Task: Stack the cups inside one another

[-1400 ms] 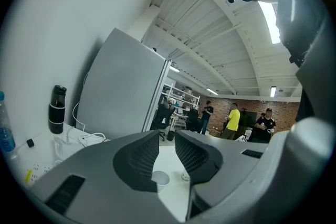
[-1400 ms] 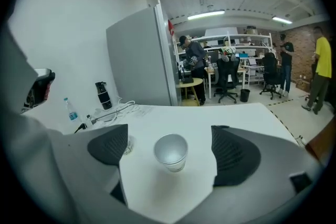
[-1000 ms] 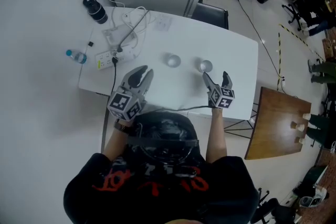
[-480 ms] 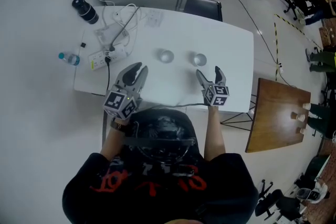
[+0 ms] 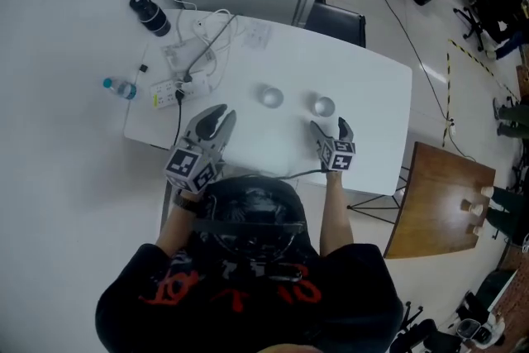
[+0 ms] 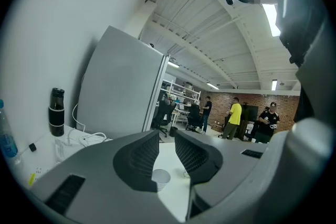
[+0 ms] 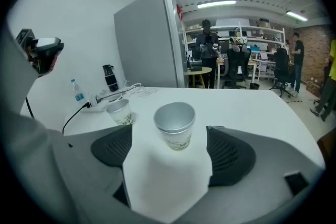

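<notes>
Two empty claws are hanging at the near edge of the counter (image 5: 376,107), left claw (image 5: 216,117) slightly parted, right claw (image 5: 329,126) wide, just narrowing, before a cup (image 5: 323,105)

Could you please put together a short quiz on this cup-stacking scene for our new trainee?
1. True or false: the left paper cup already sits inside the right paper cup.
2. Which item stands at the far left corner of the white table? A) a kettle B) a black bottle C) a laptop
3. Short answer: how do the jaws of the right hand-held gripper stand?
Key:
1. False: the two cups stand apart, both upright.
2. B.
3. Apart. They have just closed a little, and the right paper cup is ahead of them, not between the pads.
</notes>
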